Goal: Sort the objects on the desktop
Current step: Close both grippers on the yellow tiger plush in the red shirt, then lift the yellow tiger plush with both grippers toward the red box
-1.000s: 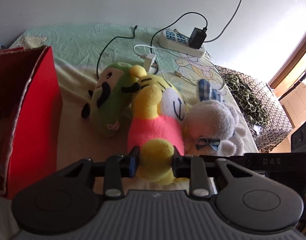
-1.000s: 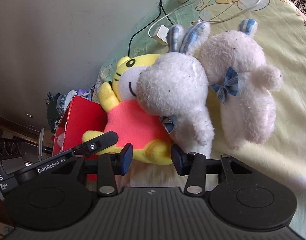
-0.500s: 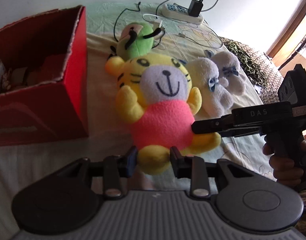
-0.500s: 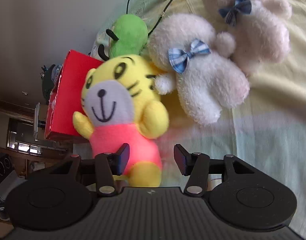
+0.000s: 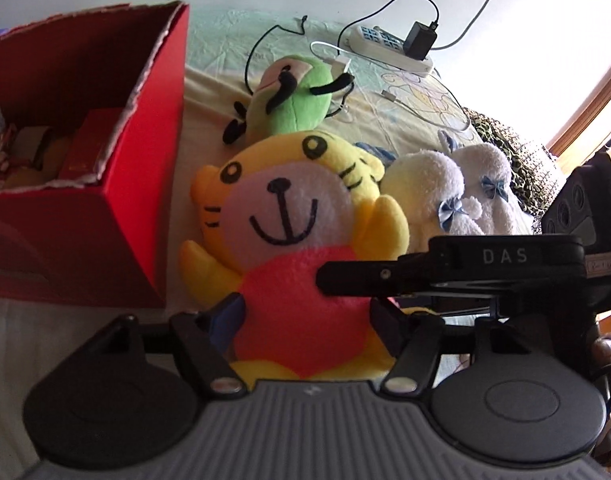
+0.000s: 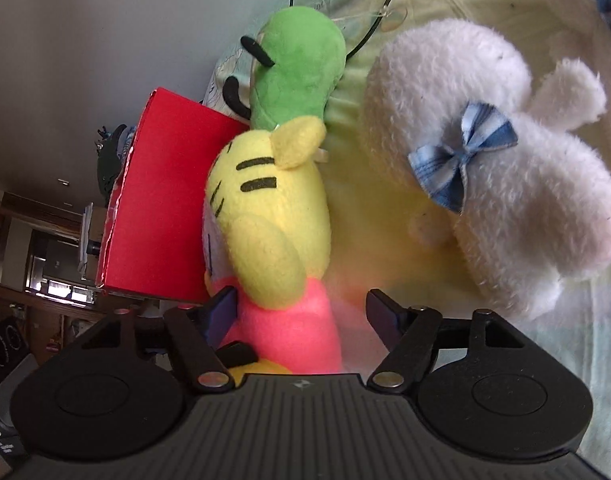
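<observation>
Since 0.5 s ago: left tongs (image 5: pixel 307 320) have changed hold on the tiger plush (image 5: pixel 293 232), from its yellow foot to its pink waist; the plush now fills more of the left wrist view, and the red box (image 5: pixel 105 216) looms larger beside it.

Tiger plush: yellow head with black stripes, pale muzzle with black stitched smile, pink torso, yellow arms and feet. Upright, facing the left wrist camera.

Left tongs: roughly half open, one finger at each side of the pink torso, both touching it; gripping the plush.

Right tongs (image 6: pixel 301 314): spread wide. In the right wrist view the left finger touches the pink side of the plush; the right finger stands apart from it. Not gripping. One finger (image 5: pixel 369 276) of the right tongs crosses the tiger's chest in the left wrist view.

Relative to the tiger plush: red box just to its left; green plush (image 5: pixel 293 100) directly behind its head; two white plush rabbits (image 5: pixel 457 192) with blue bows just to its right, on the bed sheet (image 5: pixel 209 84). Power strip (image 5: pixel 389 46) with black adapter far behind, near the wall.
</observation>
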Demonstrator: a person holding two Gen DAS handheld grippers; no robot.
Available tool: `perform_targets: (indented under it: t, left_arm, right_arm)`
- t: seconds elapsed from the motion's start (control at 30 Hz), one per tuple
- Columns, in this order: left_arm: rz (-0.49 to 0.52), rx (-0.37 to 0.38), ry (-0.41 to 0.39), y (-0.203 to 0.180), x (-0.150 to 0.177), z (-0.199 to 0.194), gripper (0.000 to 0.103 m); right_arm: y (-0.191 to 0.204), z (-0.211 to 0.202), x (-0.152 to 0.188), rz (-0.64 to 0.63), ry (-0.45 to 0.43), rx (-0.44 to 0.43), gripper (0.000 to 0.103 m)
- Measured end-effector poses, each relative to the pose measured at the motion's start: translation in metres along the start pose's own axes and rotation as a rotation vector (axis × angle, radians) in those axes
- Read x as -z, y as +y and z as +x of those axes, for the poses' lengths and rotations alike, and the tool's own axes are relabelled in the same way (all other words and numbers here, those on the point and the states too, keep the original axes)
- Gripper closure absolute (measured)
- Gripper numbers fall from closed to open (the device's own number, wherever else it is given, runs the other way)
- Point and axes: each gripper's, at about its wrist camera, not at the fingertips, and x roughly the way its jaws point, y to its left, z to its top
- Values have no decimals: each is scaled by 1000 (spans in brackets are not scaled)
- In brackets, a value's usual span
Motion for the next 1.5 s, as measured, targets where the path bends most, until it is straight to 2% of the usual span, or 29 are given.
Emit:
perform_targets:
  t: [0.03,0.1,0.2,0.33,0.57,0.73,0.9,1.07,1.33,1.5]
  left_arm:
    - [5,-1,-1,-2,1,1,36]
    - [33,-1,-12,-9,4,0,36]
    - [84,0,-23,-23,7,-1,34]
    - [143,22,-28,-38,13,-3,34]
    - [188,65,-29,-48,20,-5,34]
    - [256,81,-40,-53,23,-13,34]
    - [325,108,-74,-51,15,-31,34]
    - [411,146,-143,-37,1,-63,34]
    - [497,193,-285,11,-24,-120,34]
    - [532,182,-363,45,-42,-142,34]
  right_arm:
    - [-3,-1,2,20,4,-19,39]
    - [-7,-5,2,44,15,-47,50]
    - [-7,-17,5,20,10,-38,56]
    - [-4,-32,15,0,-5,-39,58]
    - [4,-40,27,-1,-44,20,58]
    - [27,-38,38,-78,-88,74,58]
    - [37,-43,44,-109,-167,106,58]
    - [67,-44,50,-125,-283,110,58]
    - [135,-35,59,-210,-462,134,58]
    - [174,-17,56,-270,-548,132,58]
